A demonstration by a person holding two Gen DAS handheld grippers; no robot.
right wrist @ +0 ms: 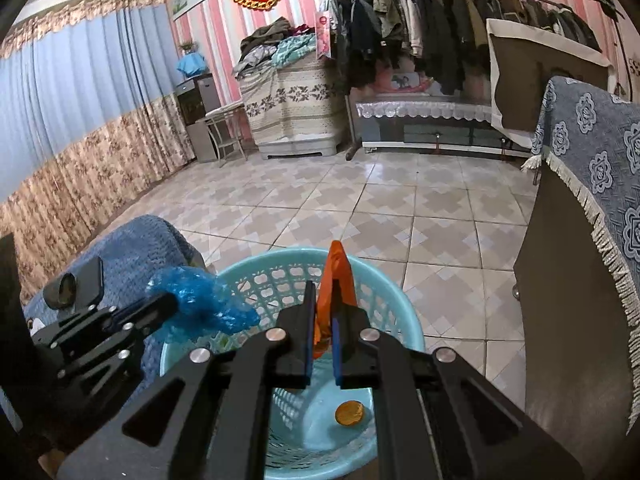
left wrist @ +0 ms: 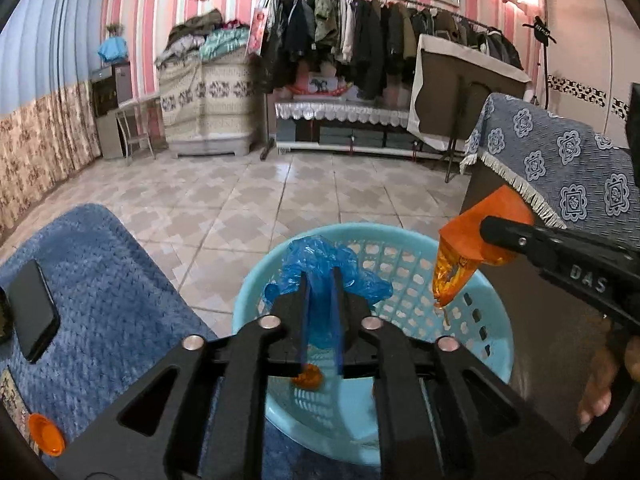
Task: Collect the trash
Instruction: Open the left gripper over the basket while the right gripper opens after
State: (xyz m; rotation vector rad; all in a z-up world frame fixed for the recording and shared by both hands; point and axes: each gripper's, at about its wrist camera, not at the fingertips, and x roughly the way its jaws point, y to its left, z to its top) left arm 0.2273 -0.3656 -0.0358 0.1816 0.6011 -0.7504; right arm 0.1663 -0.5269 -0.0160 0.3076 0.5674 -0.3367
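Two pieces of trash are held above the light blue basket (left wrist: pixel 472 344), so the drop-off step is judged to be in hand. On the left, the left tool (left wrist: pixel 320 280) is seen slightly parted around a crumpled blue plastic bag (left wrist: pixel 320 264), whether still gripped cannot be told. On the right, the right tool (right wrist: pixel 322 300) is pressed together on an orange wrapper (right wrist: pixel 336 276). An orange scrap (right wrist: pixel 349 413) already lies inside. Next, both tools would need spreading wide.
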